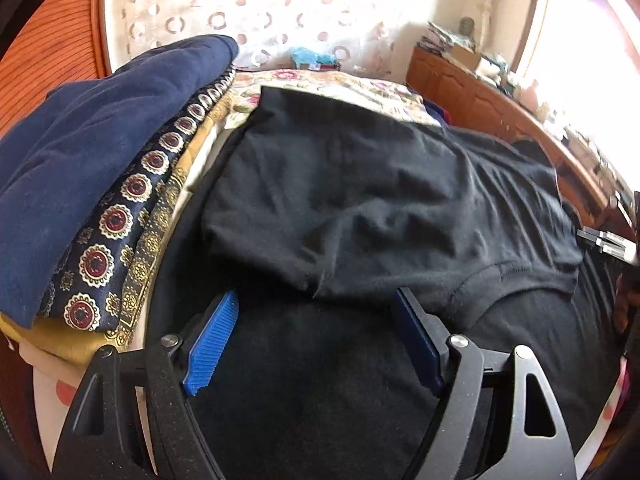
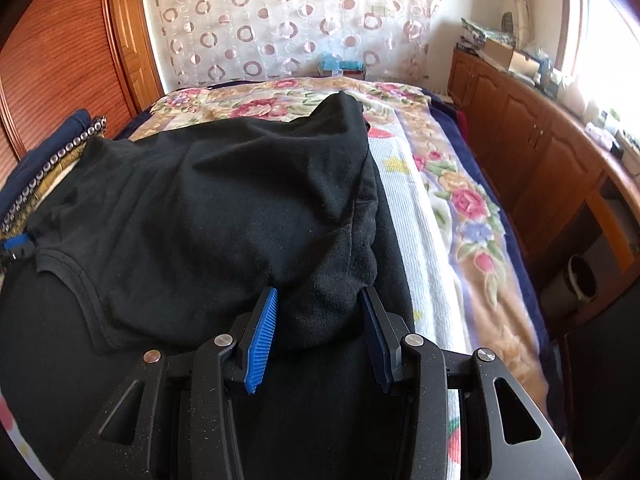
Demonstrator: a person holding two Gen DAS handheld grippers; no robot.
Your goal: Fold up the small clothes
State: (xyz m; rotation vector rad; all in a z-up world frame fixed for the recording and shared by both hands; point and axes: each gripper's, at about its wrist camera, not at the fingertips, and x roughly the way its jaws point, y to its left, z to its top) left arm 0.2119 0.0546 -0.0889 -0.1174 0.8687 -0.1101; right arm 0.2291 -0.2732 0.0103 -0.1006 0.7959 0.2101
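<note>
A black garment point(image 1: 380, 184) lies folded over itself on the bed, its sleeve seam point(image 1: 516, 276) curving at the right. My left gripper point(image 1: 316, 296) stands open just short of the folded edge, with nothing pressed between its blue pads point(image 1: 212, 344). In the right wrist view the same garment point(image 2: 224, 200) is heaped in front, and a loose bump of its cloth sits between the fingers of my right gripper point(image 2: 320, 292). The pads do not squeeze that bump, so this gripper is half open. The left gripper's tip point(image 2: 16, 246) shows at the far left edge.
A stack of folded cloth, navy blue point(image 1: 100, 152) over a patterned gold and dark piece point(image 1: 120, 216), sits to the left. A floral bedspread point(image 2: 472, 208) covers the bed. Wooden cabinets point(image 2: 532, 148) run along the right, and a patterned curtain point(image 2: 288, 20) hangs behind.
</note>
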